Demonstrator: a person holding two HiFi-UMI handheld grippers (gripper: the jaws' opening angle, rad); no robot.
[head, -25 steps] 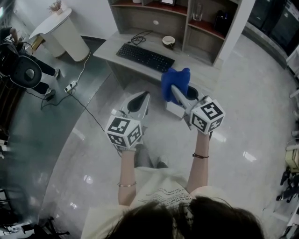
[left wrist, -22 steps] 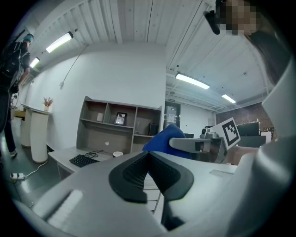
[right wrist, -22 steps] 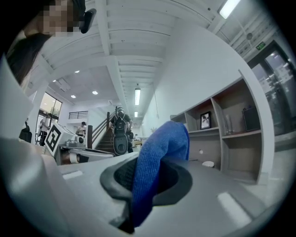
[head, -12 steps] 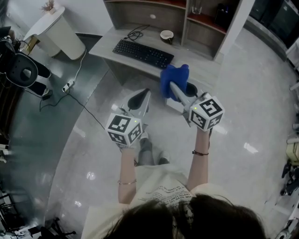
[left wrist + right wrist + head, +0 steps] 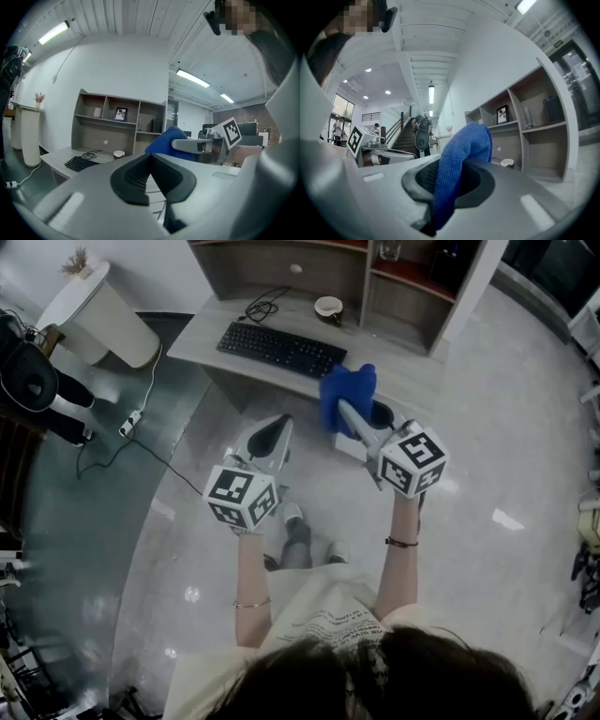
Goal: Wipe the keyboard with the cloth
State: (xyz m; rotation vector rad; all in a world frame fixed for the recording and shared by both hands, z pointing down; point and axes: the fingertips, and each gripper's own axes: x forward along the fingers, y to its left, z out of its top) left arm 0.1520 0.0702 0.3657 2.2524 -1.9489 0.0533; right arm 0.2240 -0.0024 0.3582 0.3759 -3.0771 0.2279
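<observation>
Head view shows the keyboard (image 5: 277, 350) on the desk (image 5: 211, 329), well ahead of both grippers. The right gripper (image 5: 345, 414) pinches the cloth (image 5: 349, 390). The left gripper (image 5: 270, 435) has its jaws pressed together and empty. Wiping is not yet begun.

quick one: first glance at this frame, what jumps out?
The blue cloth, pinched in the right gripper and held in the air short of the desk. Beyond it the black keyboard lies on that grey desk, apart from the cloth, with a cup further back. The left gripper is shut on nothing, beside the right one.
</observation>
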